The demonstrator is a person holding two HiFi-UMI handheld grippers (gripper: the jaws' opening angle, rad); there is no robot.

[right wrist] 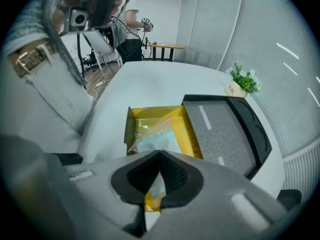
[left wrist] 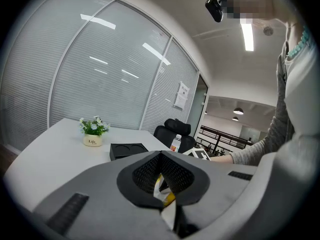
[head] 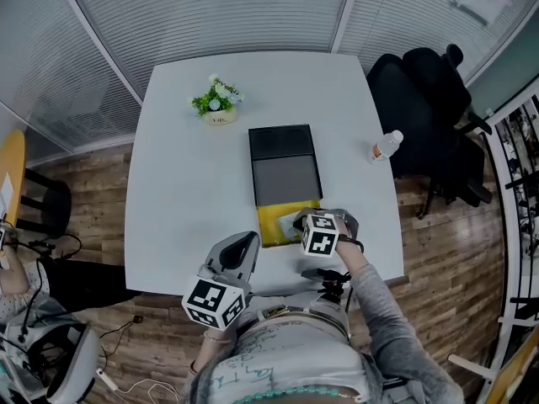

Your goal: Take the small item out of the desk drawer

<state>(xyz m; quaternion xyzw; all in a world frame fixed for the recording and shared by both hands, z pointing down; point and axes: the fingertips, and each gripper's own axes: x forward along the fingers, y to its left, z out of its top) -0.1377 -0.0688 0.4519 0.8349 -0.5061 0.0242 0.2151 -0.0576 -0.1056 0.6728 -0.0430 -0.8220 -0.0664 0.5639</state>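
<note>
Hanging over the open yellow drawer point(right wrist: 192, 134), the right gripper point(right wrist: 159, 156) points down, and its jaws are squeezed tight on a small see-through bag point(right wrist: 152, 139). The top of the bag is pinched between the jaws, and the rest hangs down into the drawer. The drawer sticks out of a black box point(head: 282, 154) on the white table point(head: 185, 183). The left gripper point(left wrist: 161, 156) waits to the left of the drawer, closer to the person, with its jaws pressed together and nothing held.
</note>
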